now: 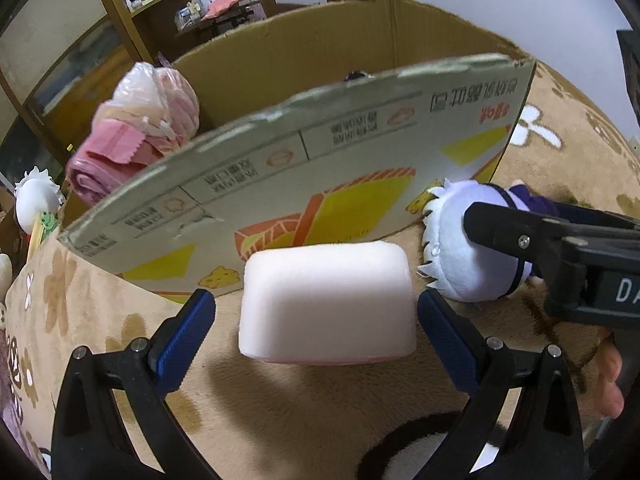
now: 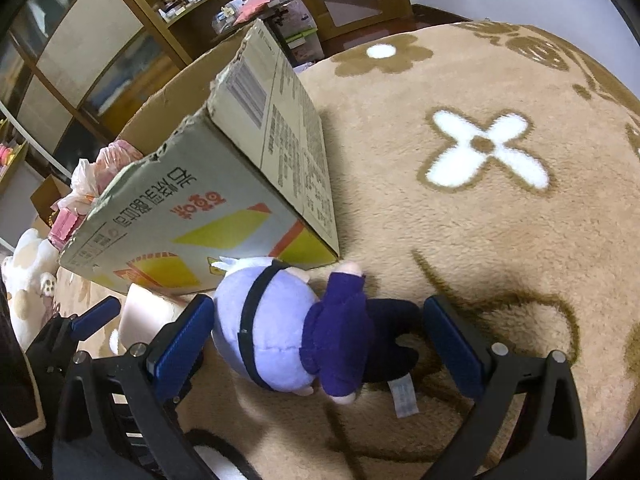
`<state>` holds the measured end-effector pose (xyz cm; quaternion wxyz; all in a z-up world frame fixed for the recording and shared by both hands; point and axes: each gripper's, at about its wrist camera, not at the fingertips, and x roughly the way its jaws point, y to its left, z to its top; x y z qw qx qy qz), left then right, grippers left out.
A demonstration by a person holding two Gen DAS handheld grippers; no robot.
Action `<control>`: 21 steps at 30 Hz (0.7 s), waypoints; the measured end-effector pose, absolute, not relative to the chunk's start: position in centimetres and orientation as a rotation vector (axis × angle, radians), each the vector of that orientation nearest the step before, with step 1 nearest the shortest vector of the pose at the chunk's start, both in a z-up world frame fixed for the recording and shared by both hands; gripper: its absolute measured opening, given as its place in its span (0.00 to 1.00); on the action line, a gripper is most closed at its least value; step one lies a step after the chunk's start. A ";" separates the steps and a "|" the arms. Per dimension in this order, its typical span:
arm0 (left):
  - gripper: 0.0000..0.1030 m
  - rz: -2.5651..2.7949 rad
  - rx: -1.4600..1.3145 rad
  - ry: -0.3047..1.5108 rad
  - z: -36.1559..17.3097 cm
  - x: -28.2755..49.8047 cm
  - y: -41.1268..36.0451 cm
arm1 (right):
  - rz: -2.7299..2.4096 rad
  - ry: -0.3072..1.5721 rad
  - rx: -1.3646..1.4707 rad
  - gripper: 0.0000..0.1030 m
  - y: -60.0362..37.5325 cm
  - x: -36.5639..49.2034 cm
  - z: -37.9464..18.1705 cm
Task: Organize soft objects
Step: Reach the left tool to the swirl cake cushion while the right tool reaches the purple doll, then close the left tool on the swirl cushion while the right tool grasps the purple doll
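- The left gripper (image 1: 316, 320) hangs low over a tan flower-patterned rug (image 1: 280, 408), its jaws spread wide on either side of a white foam block (image 1: 326, 304).
- The foam block sits on the rug between the two blue pads (image 1: 182, 344); a gap shows on each side, so neither pad touches it.
- Just beyond the block, ahead of the left jaws, stands a torn-topped cardboard box (image 1: 320, 160) printed with yellow and orange shapes.
- A bundle of pink bags (image 1: 136, 136) rises at the box's far left corner; whether it lies inside the box cannot be told.
- The right gripper (image 2: 316, 340) has its jaws spread around a plush doll (image 2: 304, 336) lying on the rug, lavender head toward the left pad, dark legs toward the right pad.
- The left pad lies at the doll's head, though contact cannot be confirmed; the right pad stands just beside the legs.
- A white fabric tag (image 2: 404, 398) trails from the doll toward the camera.
- In the left wrist view the doll lies to the right of the foam block, with the right gripper's black finger (image 1: 520, 236) across its head.
- A second white-haired plush toy (image 1: 36, 200) sits far left of the left jaws, beyond the box.
- Wooden shelving (image 2: 168, 20) with clutter fills the background.
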<state>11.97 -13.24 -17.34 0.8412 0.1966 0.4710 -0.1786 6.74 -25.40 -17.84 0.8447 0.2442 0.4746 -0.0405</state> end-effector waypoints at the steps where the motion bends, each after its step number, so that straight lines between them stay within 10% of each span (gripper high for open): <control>1: 0.97 -0.375 0.420 1.002 -17.6 12.0 -13.3 | -0.085 1.004 0.516 1.00 -25.4 6.8 -17.9; 21: 0.66 -0.375 0.394 1.003 -17.1 10.5 -12.3 | -0.075 1.004 0.552 0.88 -25.1 6.0 -17.6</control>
